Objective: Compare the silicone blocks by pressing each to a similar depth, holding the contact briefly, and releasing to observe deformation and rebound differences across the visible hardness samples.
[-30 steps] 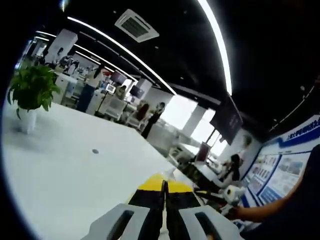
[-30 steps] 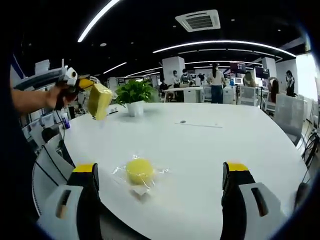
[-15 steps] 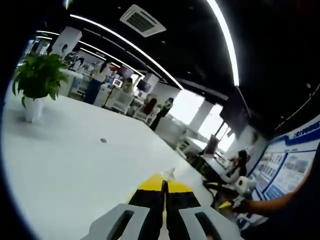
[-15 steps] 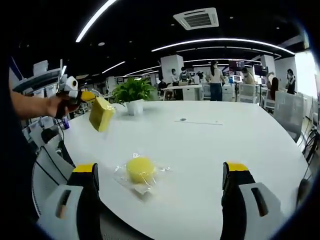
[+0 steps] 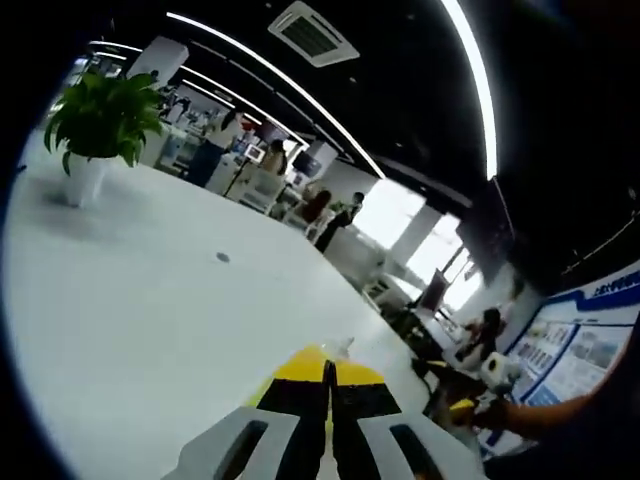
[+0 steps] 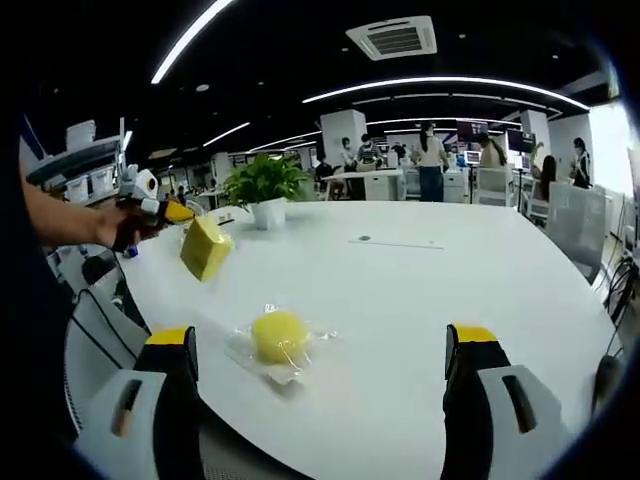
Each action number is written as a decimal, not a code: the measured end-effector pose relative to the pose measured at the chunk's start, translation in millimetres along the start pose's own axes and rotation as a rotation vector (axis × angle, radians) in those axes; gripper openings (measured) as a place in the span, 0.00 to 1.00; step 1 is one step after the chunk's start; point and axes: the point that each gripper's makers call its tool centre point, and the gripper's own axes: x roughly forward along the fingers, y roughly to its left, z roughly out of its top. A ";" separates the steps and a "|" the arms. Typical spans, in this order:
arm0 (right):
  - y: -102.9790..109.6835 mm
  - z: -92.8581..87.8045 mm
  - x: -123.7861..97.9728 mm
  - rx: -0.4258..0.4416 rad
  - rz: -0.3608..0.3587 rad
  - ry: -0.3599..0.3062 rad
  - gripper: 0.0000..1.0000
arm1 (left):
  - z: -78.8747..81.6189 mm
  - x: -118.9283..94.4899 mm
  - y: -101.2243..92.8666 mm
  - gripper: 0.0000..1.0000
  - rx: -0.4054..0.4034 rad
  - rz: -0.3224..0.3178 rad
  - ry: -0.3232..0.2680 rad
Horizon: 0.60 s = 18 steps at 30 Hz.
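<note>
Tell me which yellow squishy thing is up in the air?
The square yellow block, pinched in the left claw above the white table. The round yellow one lies on the table in clear wrap.

My right tool [image 6: 318,350] gapes wide at lower frame; the round yellow block [image 6: 279,336] lies between on the surface [image 6: 420,290]. Left tool [image 6: 172,211] grips a yellow square block [image 6: 205,247] mid-left.
</note>
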 end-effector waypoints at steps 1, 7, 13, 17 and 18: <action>-0.8 -0.4 -0.5 -0.004 -0.003 0.000 0.96 | -2.3 0.2 1.3 0.00 -0.004 0.005 0.003; -2.1 -0.6 -4.0 0.003 -0.007 -0.004 0.96 | -10.1 -0.6 8.0 0.00 -0.040 0.016 -0.006; -2.8 0.7 -5.5 0.004 -0.005 -0.004 0.96 | -19.8 -1.6 16.7 0.00 -0.084 0.027 0.000; -4.3 1.0 -4.7 0.007 -0.007 -0.003 0.96 | -24.7 -2.7 22.5 0.00 -0.104 0.034 0.002; -3.8 1.2 -4.4 0.008 -0.006 -0.003 0.96 | -25.6 -3.0 23.8 0.00 -0.107 0.036 0.001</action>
